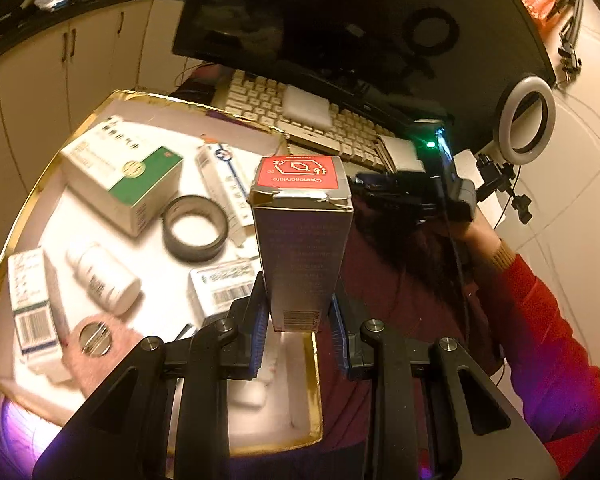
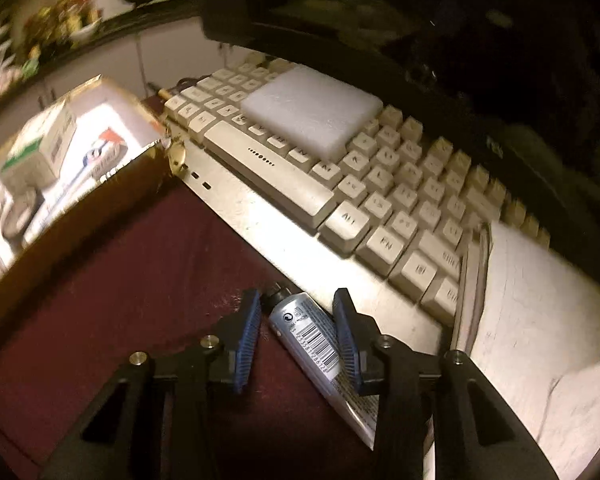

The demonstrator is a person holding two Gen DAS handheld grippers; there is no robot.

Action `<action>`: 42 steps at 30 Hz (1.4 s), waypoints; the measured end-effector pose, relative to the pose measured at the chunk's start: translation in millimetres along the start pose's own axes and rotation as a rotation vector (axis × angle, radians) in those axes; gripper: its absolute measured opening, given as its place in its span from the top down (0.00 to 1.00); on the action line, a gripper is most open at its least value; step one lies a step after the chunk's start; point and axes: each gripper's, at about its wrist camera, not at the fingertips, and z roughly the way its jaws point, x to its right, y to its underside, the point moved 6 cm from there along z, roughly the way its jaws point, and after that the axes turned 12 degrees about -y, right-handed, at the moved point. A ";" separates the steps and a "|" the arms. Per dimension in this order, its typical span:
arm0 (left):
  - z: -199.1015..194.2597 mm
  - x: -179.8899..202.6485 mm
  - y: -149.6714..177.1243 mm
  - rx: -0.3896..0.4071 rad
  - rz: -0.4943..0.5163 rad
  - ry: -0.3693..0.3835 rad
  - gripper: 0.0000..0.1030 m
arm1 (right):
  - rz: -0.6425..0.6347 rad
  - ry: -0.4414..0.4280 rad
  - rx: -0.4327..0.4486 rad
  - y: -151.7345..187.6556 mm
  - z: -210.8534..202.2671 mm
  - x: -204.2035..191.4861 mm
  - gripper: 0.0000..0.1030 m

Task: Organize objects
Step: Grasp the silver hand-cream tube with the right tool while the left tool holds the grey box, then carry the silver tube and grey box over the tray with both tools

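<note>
A: Glue carton (image 1: 303,240) location?

B: It was clamped upright between the blue pads of the left tool (image 1: 300,320), red end up, above the near right corner of the gold-rimmed tray (image 1: 314,364).

A: Tray contents?

B: A green-and-white box (image 1: 124,172), a tape roll (image 1: 195,228), a white bottle (image 1: 104,276), a long toothpaste-type box (image 1: 224,188) and two barcoded cartons (image 1: 32,308) (image 1: 220,286) lay inside it.

A: Right tool (image 2: 296,332) status?

B: Its pads stood on either side of a silver tube (image 2: 312,340) lying on the dark red tabletop (image 2: 132,280), just in front of the keyboard (image 2: 380,200). The right pad sat against the tube; a small gap showed at the left pad, so a firm pinch could not be confirmed.

A: Nearby items?

B: A white block (image 2: 312,108) rested on the keys.
</note>
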 end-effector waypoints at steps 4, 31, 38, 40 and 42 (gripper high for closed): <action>-4.1 -3.3 3.6 0.007 -0.011 0.004 0.74 | 0.146 -0.172 -0.047 13.1 -6.6 -35.1 0.66; -31.3 -84.9 8.1 0.058 -0.186 -0.082 0.74 | 0.017 -0.038 0.111 60.9 -40.3 -102.4 0.74; -27.9 -127.5 -11.9 0.045 -0.258 -0.144 0.74 | 0.008 -0.086 0.186 40.2 -63.4 -122.2 0.74; -23.0 -134.8 -18.2 0.028 -0.294 -0.114 0.74 | 0.004 -0.100 0.198 36.0 -65.3 -128.5 0.74; -18.1 -134.2 -23.3 0.021 -0.313 -0.082 0.74 | 0.003 -0.114 0.206 32.7 -65.1 -134.7 0.74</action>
